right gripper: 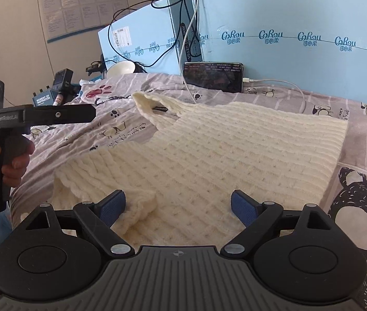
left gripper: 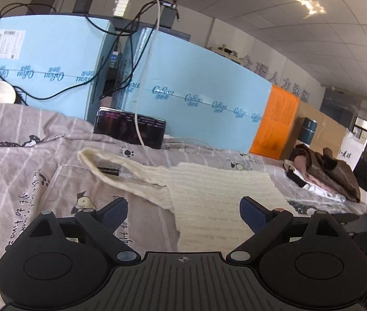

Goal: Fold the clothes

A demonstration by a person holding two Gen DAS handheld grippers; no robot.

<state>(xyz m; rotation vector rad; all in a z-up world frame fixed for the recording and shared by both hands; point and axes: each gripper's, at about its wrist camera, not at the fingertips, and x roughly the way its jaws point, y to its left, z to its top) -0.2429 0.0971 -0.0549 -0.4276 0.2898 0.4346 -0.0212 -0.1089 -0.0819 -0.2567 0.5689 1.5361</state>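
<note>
Cream knit top (right gripper: 209, 150) is the landmark; it lies flat on the bed sheet (right gripper: 359, 119), straps toward the phone (right gripper: 213, 76) propped against the blue boxes (right gripper: 287, 39).

Left of the top: left hand-held gripper (left gripper: 183, 213) released, jaws wide, nothing between the pads, hovering over the top's left edge near the armhole. A person's hand (right gripper: 9, 155) grips its handle.

Over the top's near edge: right hand-held gripper (right gripper: 178, 207) also released, jaws spread; a bunched knit fold sits just beside its left pad, not pinched.

Right of the top, well apart: a pile of brown and pink clothes (left gripper: 326, 173).

Risks, as I judge them:
- A pinch may catch only the upper layer, so the fold drags crooked.
- Loose, stretchy knit could sag or slip from the pads.
- The white charging cable (right gripper: 282, 84) runs just beyond the top's far edge; a sweeping fold might snag it and topple the phone.
- The sheet is wrinkled and may lift with the garment.

Materials: chunky ribbed cable knit, soft, thick; printed cotton sheet, grey with cartoon figures; blue ridged gripper pads on black rigid arms.
</note>
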